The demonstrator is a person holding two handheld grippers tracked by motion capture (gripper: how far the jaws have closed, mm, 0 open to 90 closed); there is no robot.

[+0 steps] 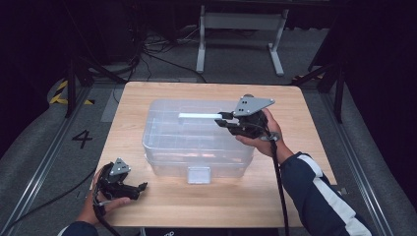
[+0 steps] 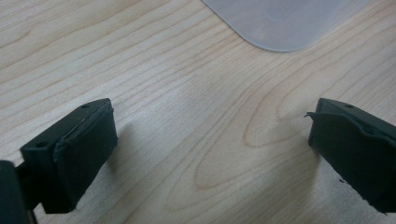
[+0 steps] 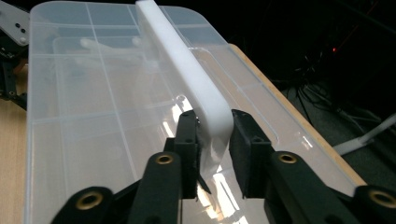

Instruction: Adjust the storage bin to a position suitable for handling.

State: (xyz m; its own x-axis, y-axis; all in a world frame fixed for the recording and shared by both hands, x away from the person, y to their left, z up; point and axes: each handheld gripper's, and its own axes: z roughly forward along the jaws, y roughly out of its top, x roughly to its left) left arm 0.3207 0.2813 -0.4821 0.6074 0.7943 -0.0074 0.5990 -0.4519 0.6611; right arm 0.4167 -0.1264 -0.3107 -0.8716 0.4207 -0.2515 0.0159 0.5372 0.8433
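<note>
A clear plastic compartment box (image 1: 196,135) with a lid sits in the middle of the wooden table (image 1: 162,201). My right gripper (image 1: 220,119) is shut on one end of a white plastic bar (image 1: 199,116) and holds it level above the box lid. In the right gripper view the white bar (image 3: 187,70) runs away from the jaws over the box (image 3: 93,116). My left gripper (image 1: 142,187) rests on the table at the front left, open, with bare wood between its jaws. A rounded corner of the box (image 2: 285,23) shows ahead of the left gripper (image 2: 210,154).
The box has a front latch (image 1: 198,174) facing the person. A white metal frame (image 1: 241,34) and cables lie on the floor beyond the table. The floor bears a painted "4" (image 1: 81,139) at the left.
</note>
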